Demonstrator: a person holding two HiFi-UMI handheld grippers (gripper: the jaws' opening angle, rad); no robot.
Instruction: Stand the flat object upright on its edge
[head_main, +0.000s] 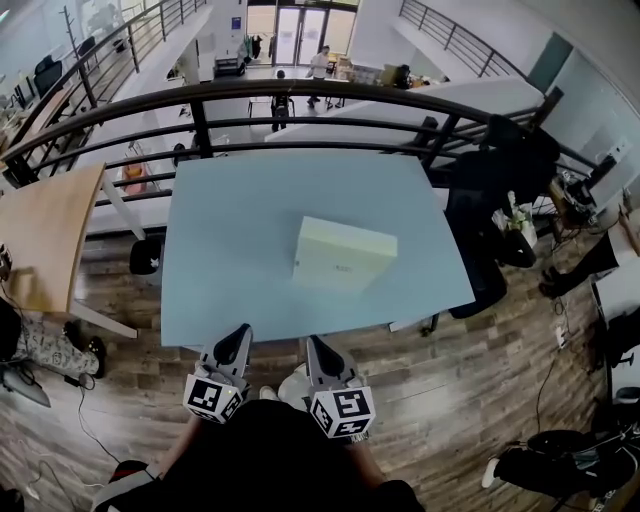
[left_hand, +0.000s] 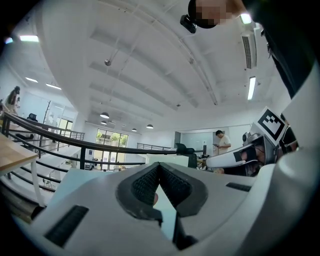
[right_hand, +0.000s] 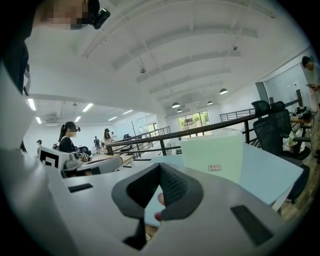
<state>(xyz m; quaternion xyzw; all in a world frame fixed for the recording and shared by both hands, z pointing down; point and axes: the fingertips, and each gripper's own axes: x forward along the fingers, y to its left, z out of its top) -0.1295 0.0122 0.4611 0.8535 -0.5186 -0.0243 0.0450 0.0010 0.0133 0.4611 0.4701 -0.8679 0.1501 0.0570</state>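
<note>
A pale green-white box rests near the middle of the light blue table. In the right gripper view the box shows a tall, broad face with a small label, so it looks to be standing on its edge. Both grippers hover side by side just off the table's near edge, apart from the box. The left gripper is shut with nothing in it, and its jaws meet in the left gripper view. The right gripper is shut and empty too, as the right gripper view shows, pointing at the box.
A black railing runs behind the table over a drop to a lower floor. A wooden table stands at the left. Black office chairs crowd the table's right side. Cables and bags lie on the wood floor.
</note>
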